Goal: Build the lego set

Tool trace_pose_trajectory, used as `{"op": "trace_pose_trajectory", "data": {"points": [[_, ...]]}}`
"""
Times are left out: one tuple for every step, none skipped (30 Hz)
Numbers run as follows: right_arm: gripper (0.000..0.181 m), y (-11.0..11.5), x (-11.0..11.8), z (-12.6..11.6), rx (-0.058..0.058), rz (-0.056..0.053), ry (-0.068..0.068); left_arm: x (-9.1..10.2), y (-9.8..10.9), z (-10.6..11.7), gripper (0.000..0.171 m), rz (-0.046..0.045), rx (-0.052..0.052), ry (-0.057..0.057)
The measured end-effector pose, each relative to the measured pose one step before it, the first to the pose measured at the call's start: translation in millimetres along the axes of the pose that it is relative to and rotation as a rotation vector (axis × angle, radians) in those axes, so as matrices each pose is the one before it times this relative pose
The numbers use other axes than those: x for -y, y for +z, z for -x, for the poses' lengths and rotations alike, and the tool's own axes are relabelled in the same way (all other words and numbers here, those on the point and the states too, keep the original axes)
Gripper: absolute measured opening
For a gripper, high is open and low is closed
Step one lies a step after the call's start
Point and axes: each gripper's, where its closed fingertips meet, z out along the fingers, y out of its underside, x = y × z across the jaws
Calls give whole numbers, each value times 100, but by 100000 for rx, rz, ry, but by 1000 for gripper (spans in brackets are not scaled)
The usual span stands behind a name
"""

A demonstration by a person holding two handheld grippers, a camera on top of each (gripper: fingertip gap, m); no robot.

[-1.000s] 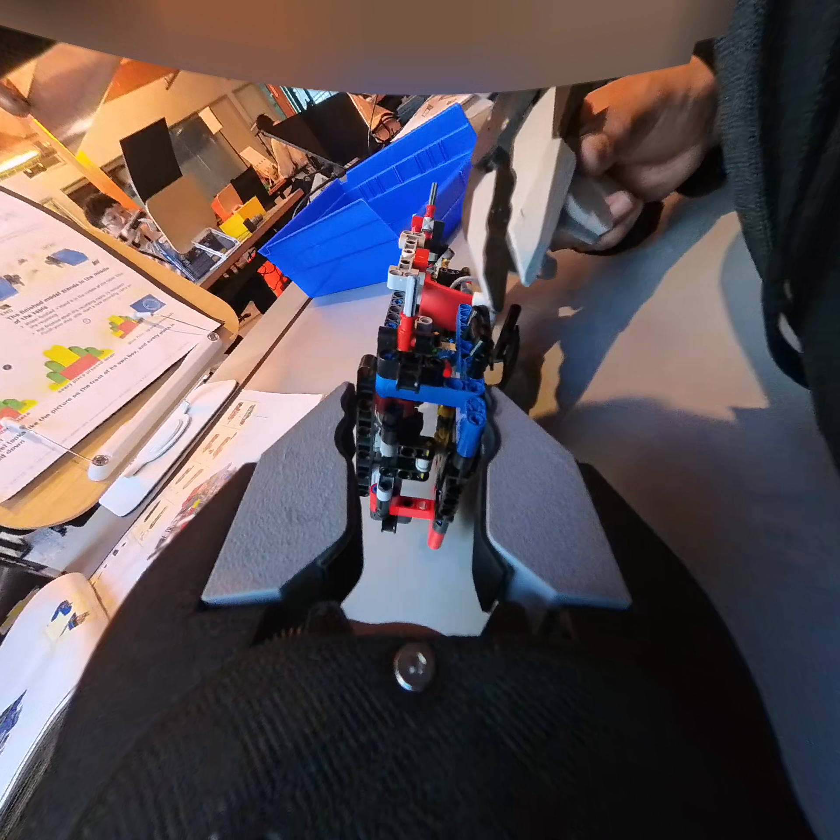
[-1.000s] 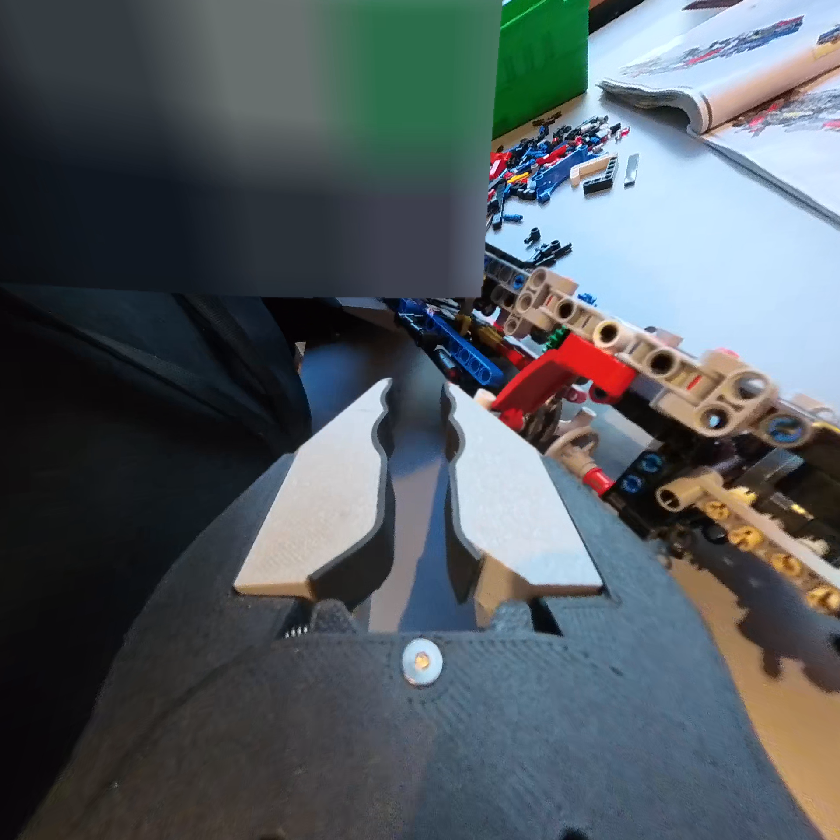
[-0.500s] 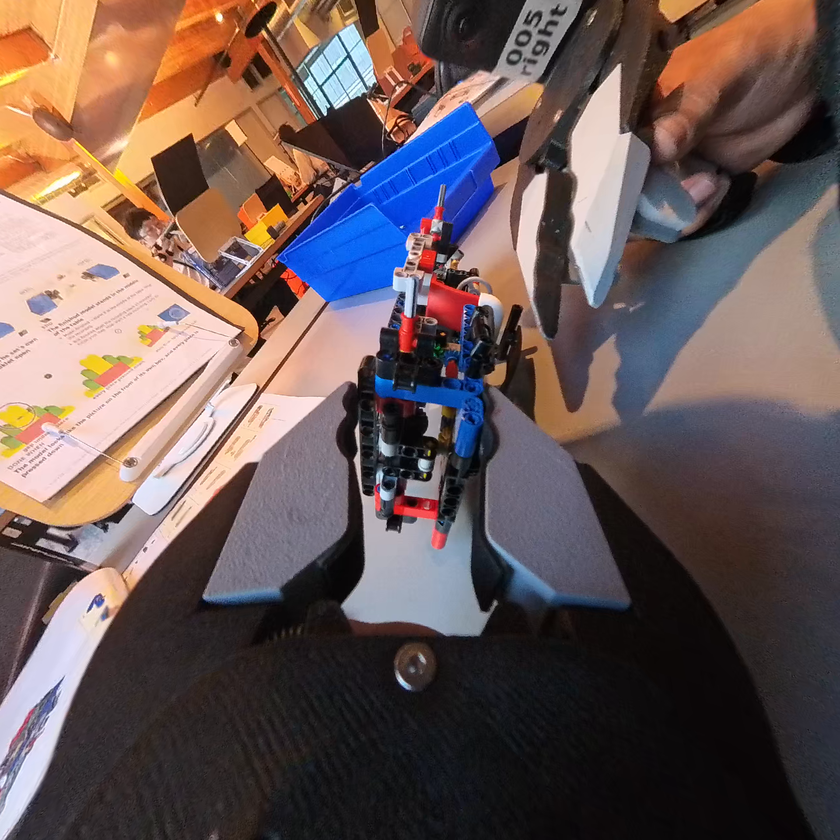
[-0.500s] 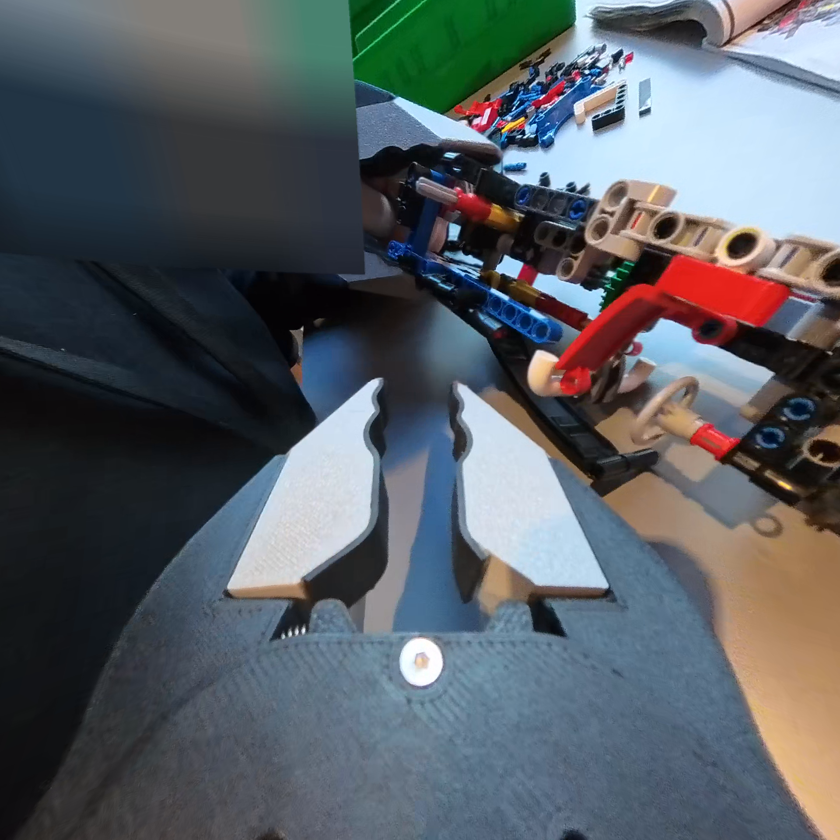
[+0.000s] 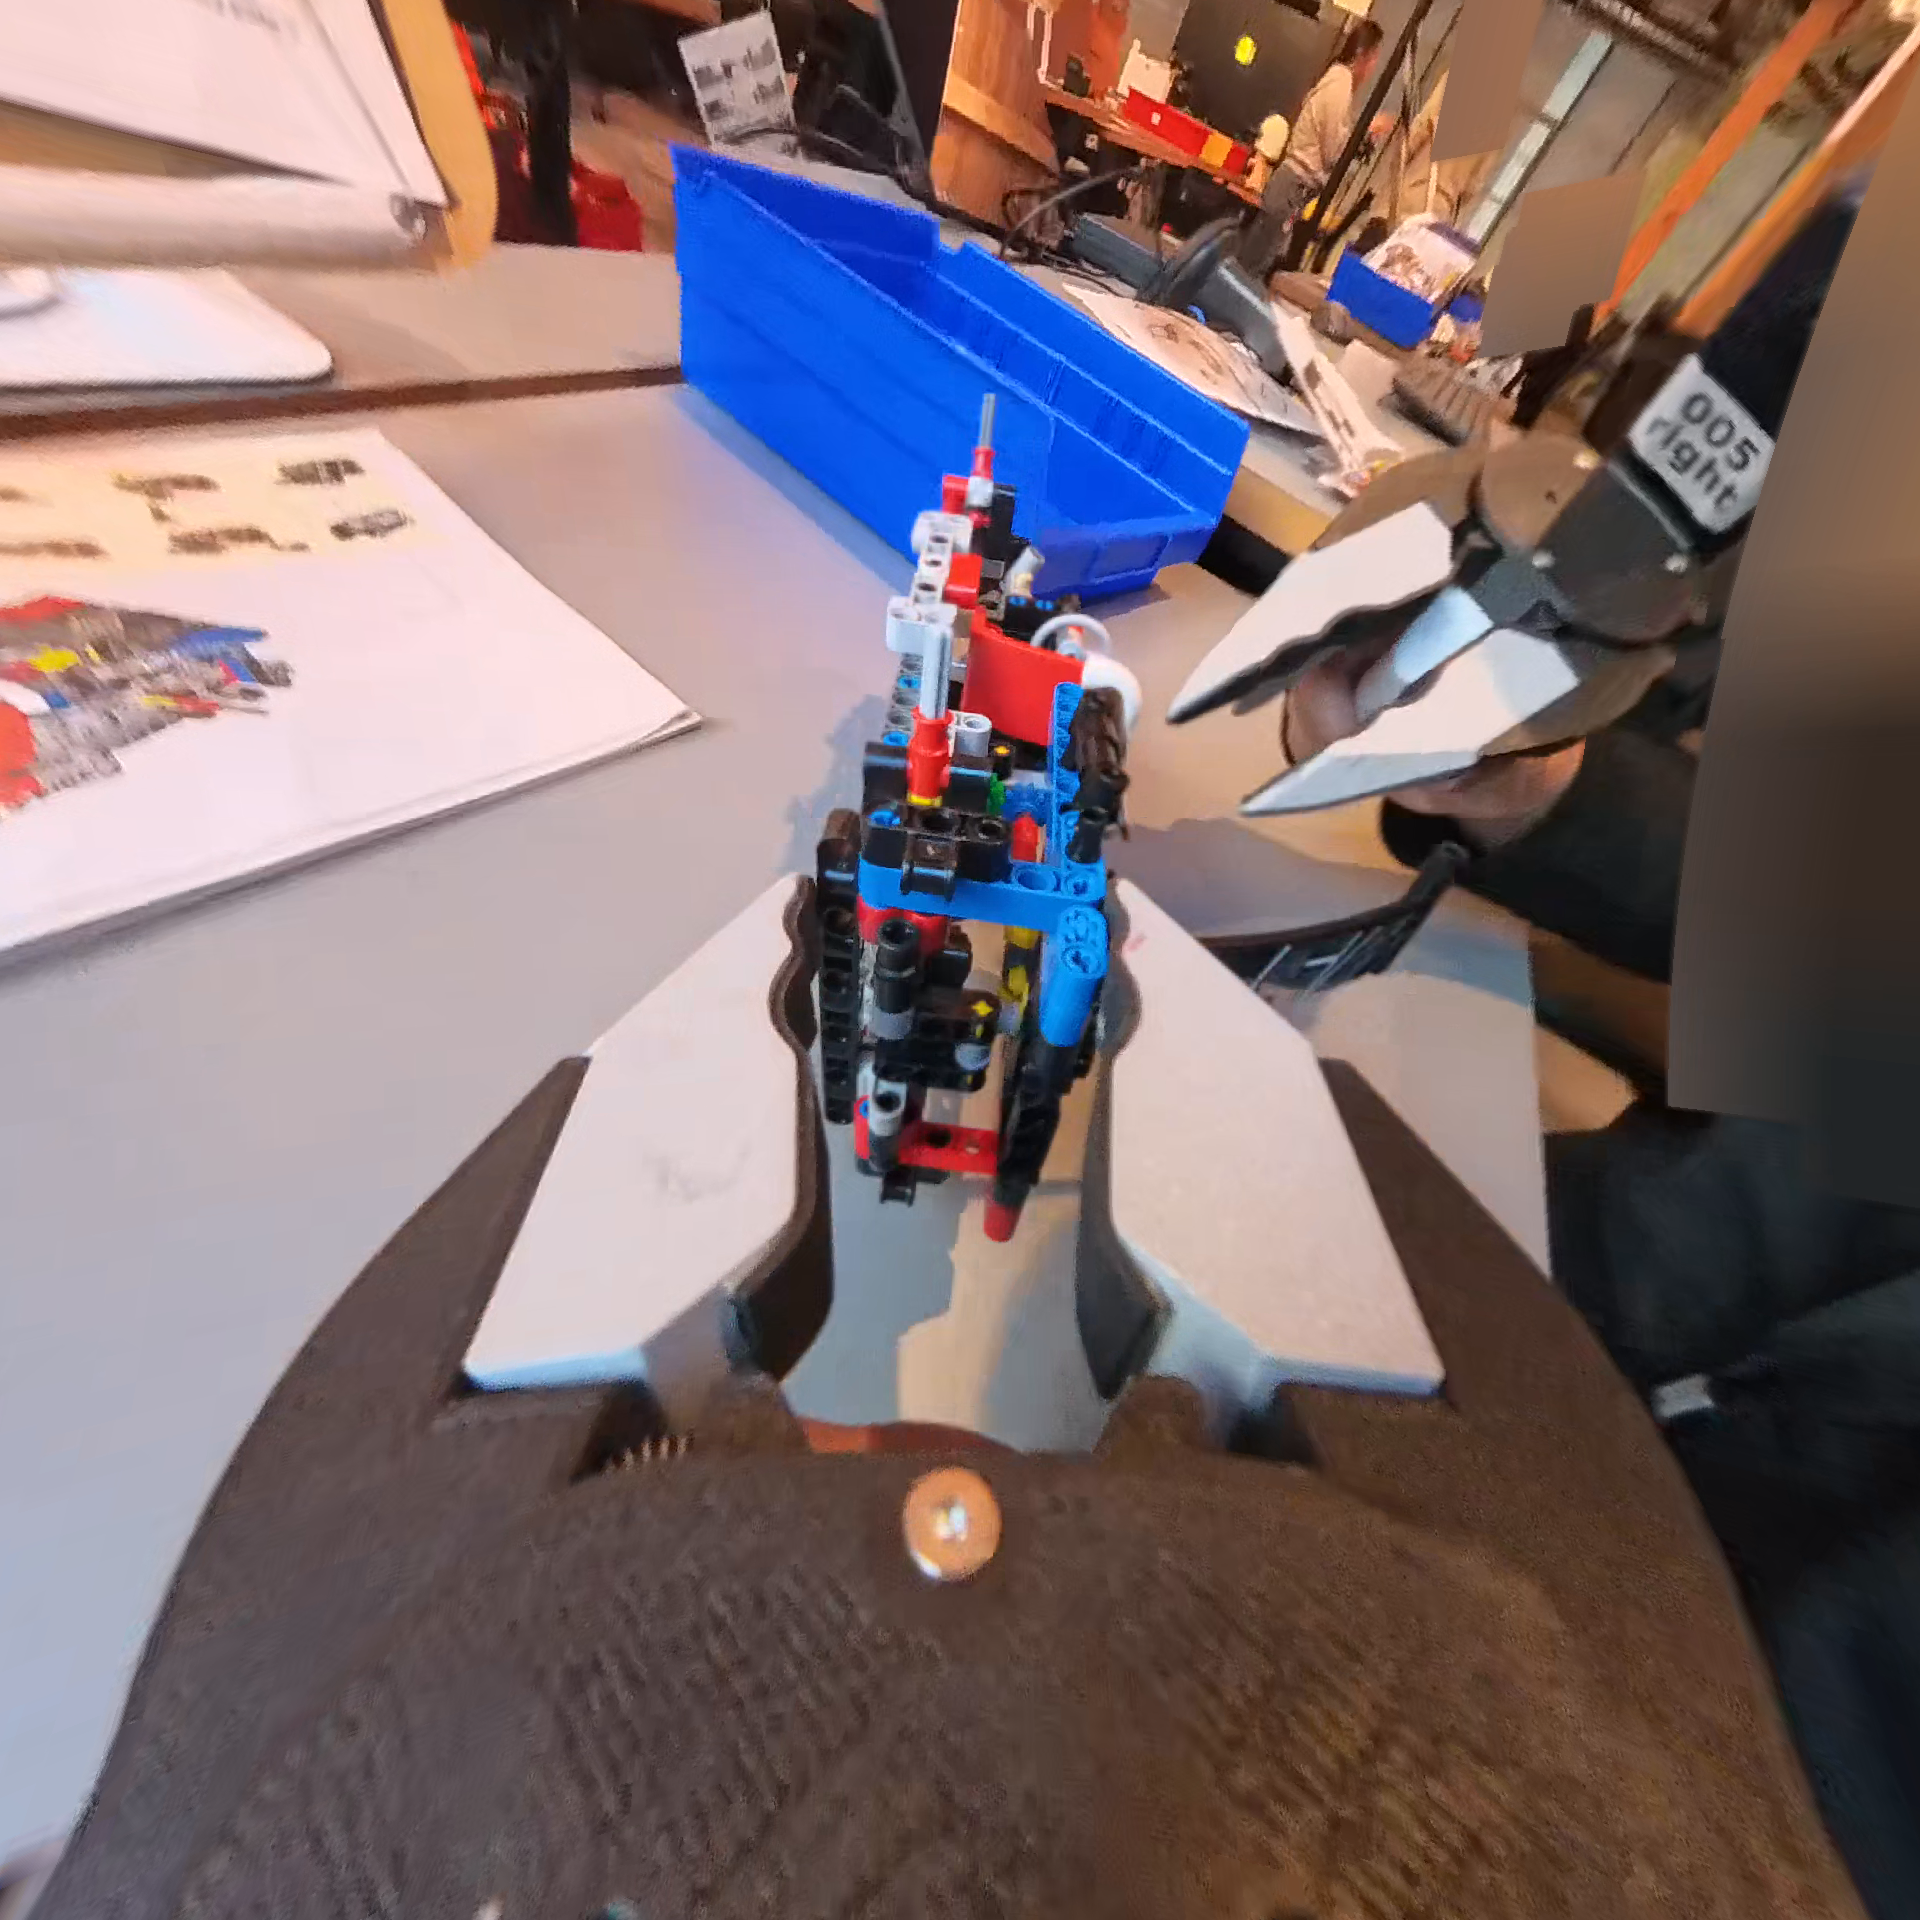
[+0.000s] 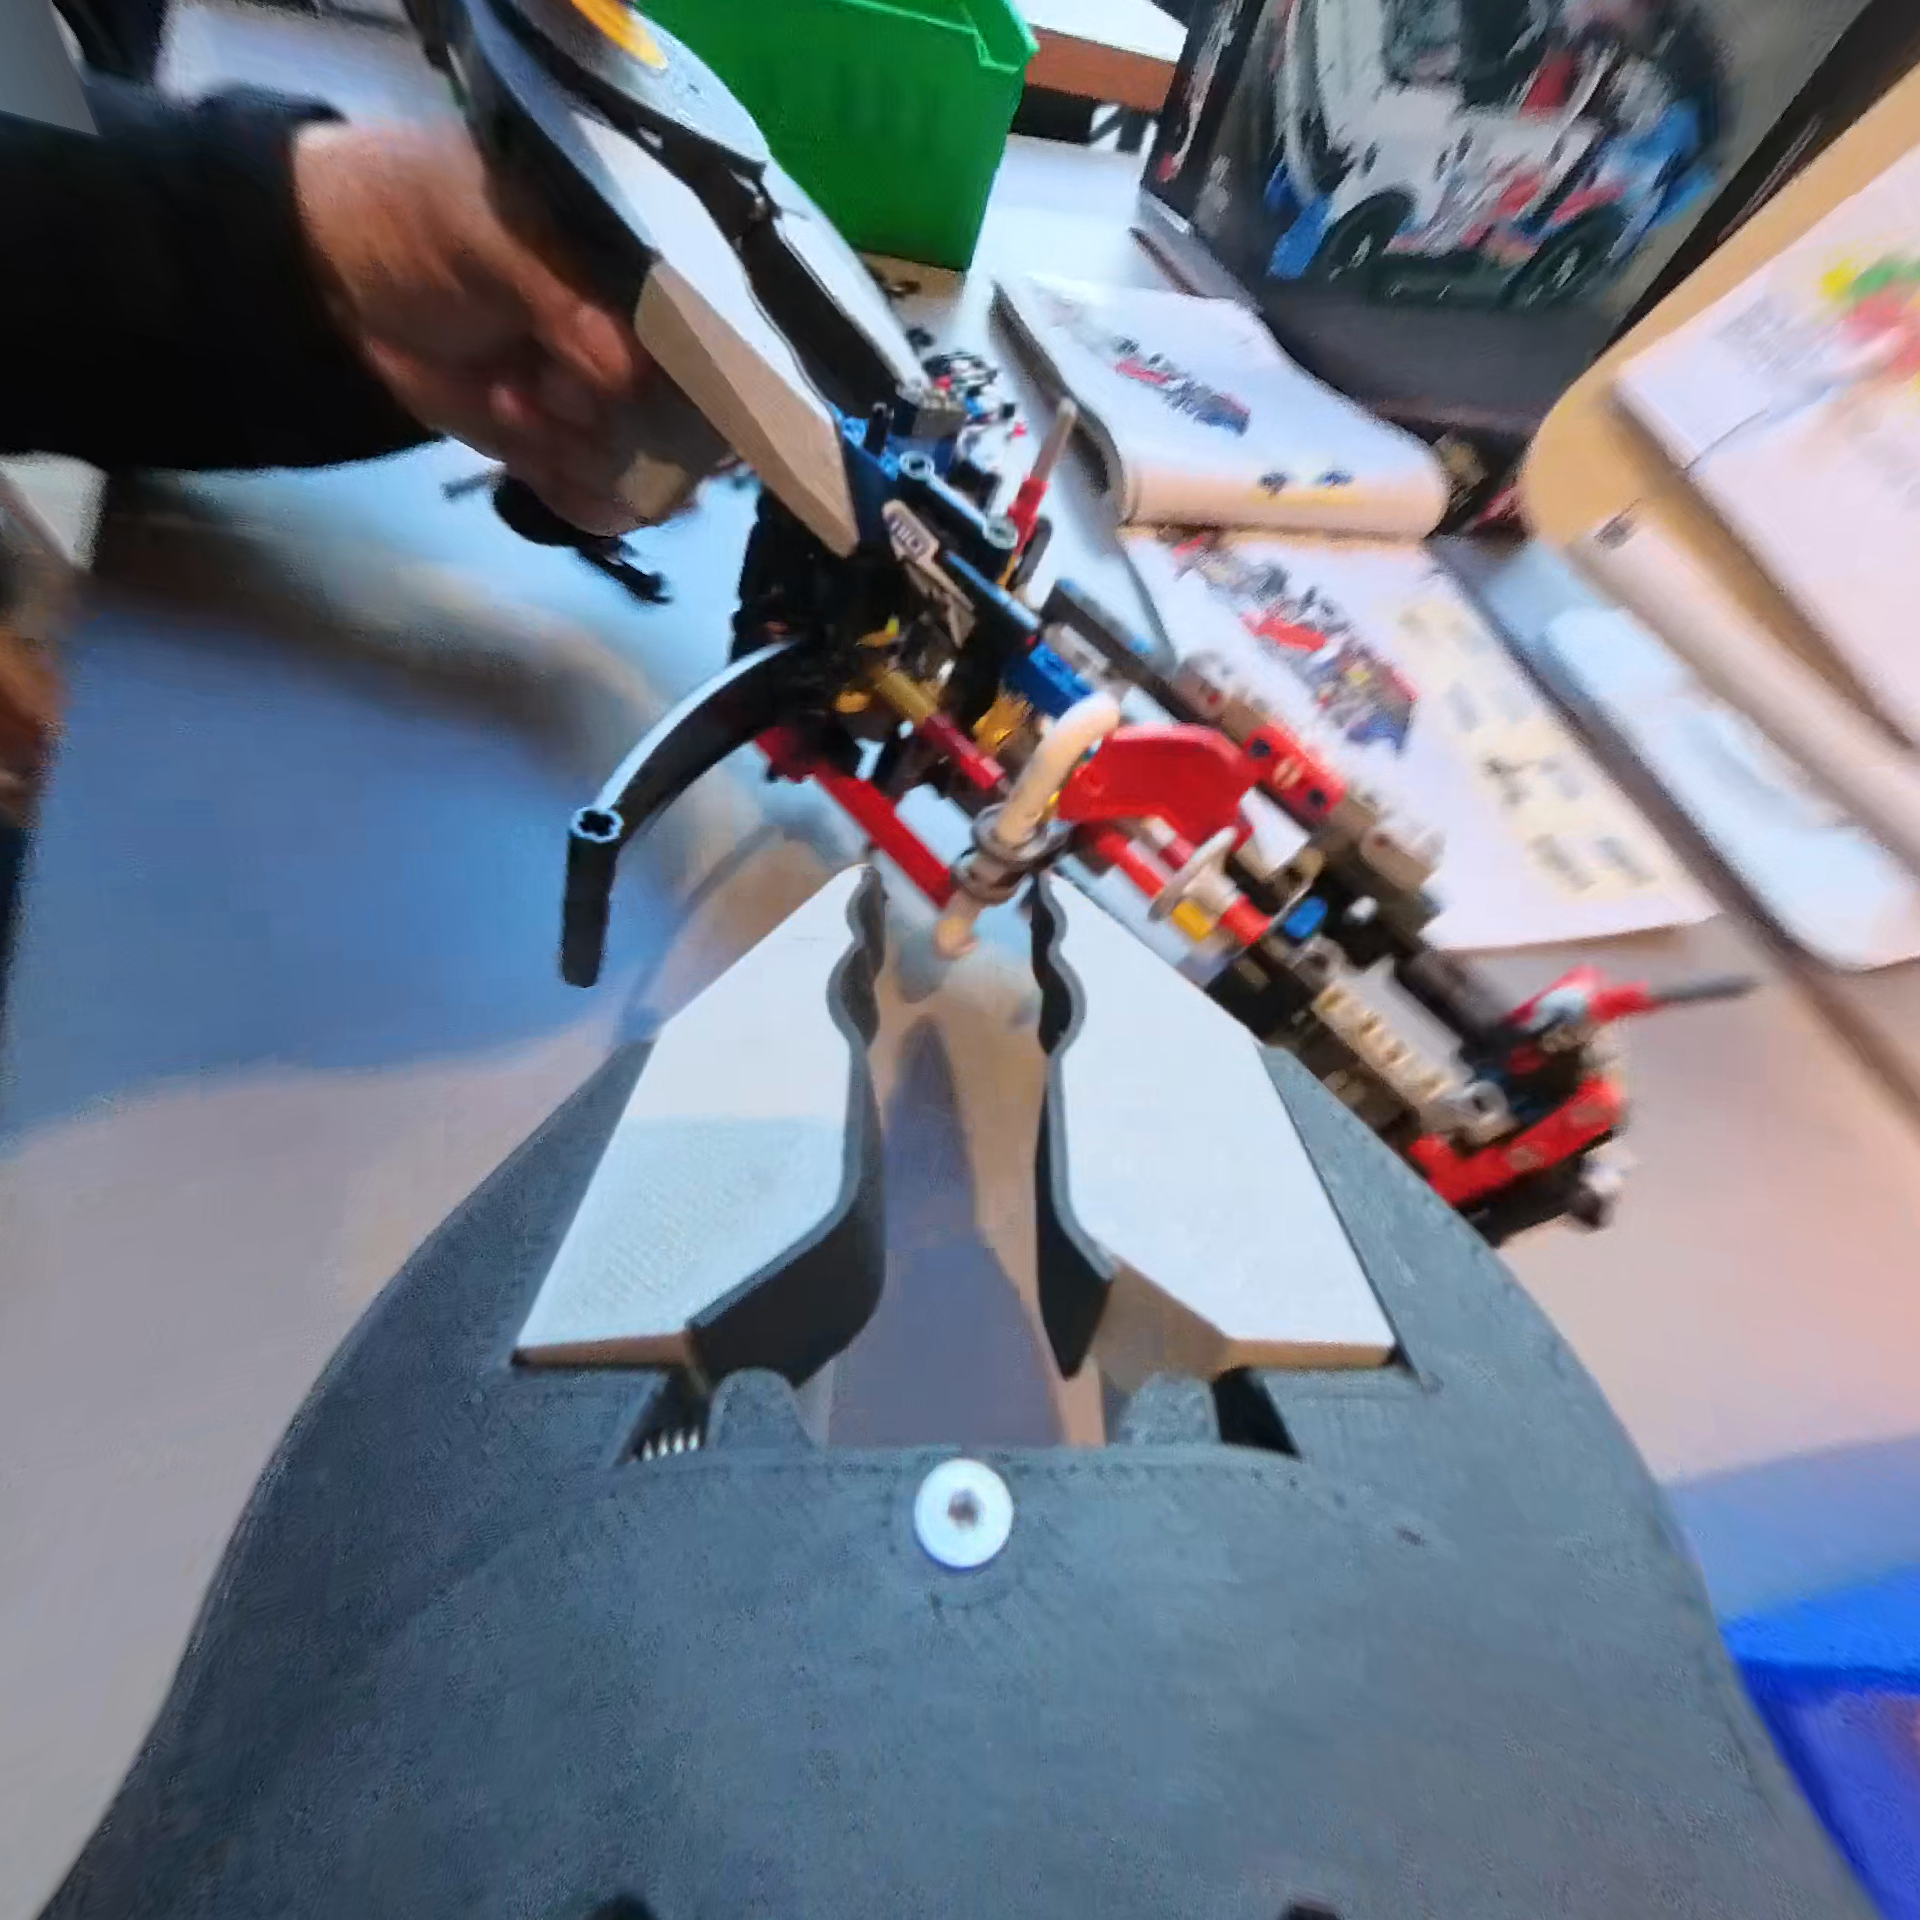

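Swinging round since a second ago, the right gripper (image 6: 951, 914), open and empty, now faces the model's (image 5: 966, 883) side; left gripper (image 5: 956, 997) clamps its end, long axis pointing away.

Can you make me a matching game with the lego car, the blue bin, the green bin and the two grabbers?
Things:
1. lego model
2. blue bin
3. green bin
4. right gripper

Clues:
A. open, with nothing held, its tips close to the model's white curved piece
B. squeezed between the left gripper fingers
C. on the table beyond the model, left wrist view
D. top of the right wrist view, behind the hand

Pairs: 1-B, 2-C, 3-D, 4-A
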Motion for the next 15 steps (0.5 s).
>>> {"op": "trace_pose_trajectory", "data": {"points": [[25, 394, 537, -511, -2808, 606, -7063, 87, 47, 333, 51, -545, -1019, -3879], [27, 477, 474, -392, -2575, 821, -7607, 80, 31, 335, 51, -499, -1204, -4319], [28, 529, 350, -359, -2668, 833, -8066, 20, 24, 260, 51, -289, -1940, -4134], [29, 527, 275, -299, -2351, 714, -7810, 2, -9, 192, 51, -160, -2558, -3661], [30, 532, 225, -185, -1362, 718, -6837, -77, -25, 167, 51, 338, -2689, -3687], [32, 528, 192, -151, -602, 781, -5513, -81, -29, 172, 51, 341, -2601, -3786], [34, 495, 271, -70, 274, 492, -4503, -91, -33, 133, 51, 391, -2531, -3500], [39, 435, 372, -54, 536, -6, -4381, -171, -33, 48, 51, 830, -2618, -2876], [40, 378, 345, -185, -454, -287, -4944, -217, -18, 1, 50, 967, -2393, -2044], [40, 361, 275, -55, -67, -705, -5481, -164, 2, 0, 50, 483, -1820, -2011], [41, 359, 191, 219, 1232, -849, -5456, -65, 13, 25, 50, -383, -1277, -2067], [41, 349, 98, 357, 1422, -433, -5177, -55, 32, 16, 50, -494, -835, -1656], [39, 322, -19, 232, 171, 397, -4274, -101, 50, -28, 50, -6, -590, -874], [37, 252, -15, 62, -702, 516, -2705, -96, 43, -43, 50, 88, -220, -278], [33, 159, 64, -34, -687, -98, -1332, -86, 39, 85, 50, 169, 684, -141]]}}
